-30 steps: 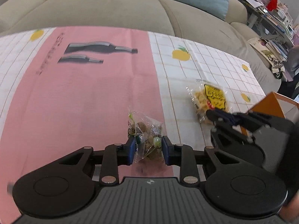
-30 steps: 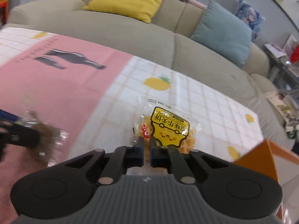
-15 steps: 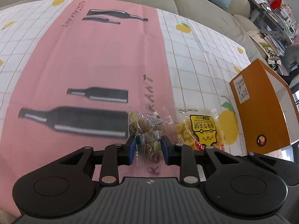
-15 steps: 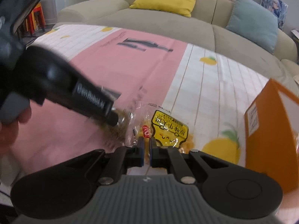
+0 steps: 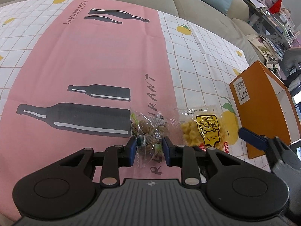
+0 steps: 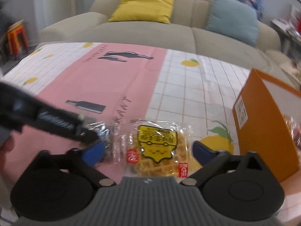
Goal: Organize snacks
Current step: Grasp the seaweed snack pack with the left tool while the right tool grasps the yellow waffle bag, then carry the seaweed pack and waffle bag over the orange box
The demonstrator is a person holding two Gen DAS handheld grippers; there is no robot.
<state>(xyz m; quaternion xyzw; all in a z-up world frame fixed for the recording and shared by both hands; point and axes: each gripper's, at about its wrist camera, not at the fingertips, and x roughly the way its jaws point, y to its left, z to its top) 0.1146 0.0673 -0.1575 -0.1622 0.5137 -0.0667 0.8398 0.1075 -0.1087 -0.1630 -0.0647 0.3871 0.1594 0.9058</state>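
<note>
My left gripper (image 5: 148, 147) is shut on a clear bag of brownish nuts (image 5: 148, 130), which touches the pink tablecloth. A clear bag of yellow waffle snacks (image 5: 205, 128) lies just right of it. In the right wrist view the waffle bag (image 6: 158, 150) lies on the cloth between the wide-open jaws of my right gripper (image 6: 148, 151), touching neither pad. One blue right fingertip (image 5: 252, 138) shows in the left wrist view. The left gripper's arm (image 6: 52, 124) and nut bag (image 6: 102, 131) show at the left of the right wrist view.
An open orange cardboard box (image 5: 263, 103) stands at the table's right edge, also in the right wrist view (image 6: 263, 124), with something wrapped inside. A beige sofa (image 6: 169, 32) with yellow and teal cushions runs behind the table. Cluttered shelves (image 5: 272, 13) stand at far right.
Both grippers pulled back toward the near table edge with their bags. The right gripper has opened and let go of the waffle bag. The left gripper still holds the nut bag.
</note>
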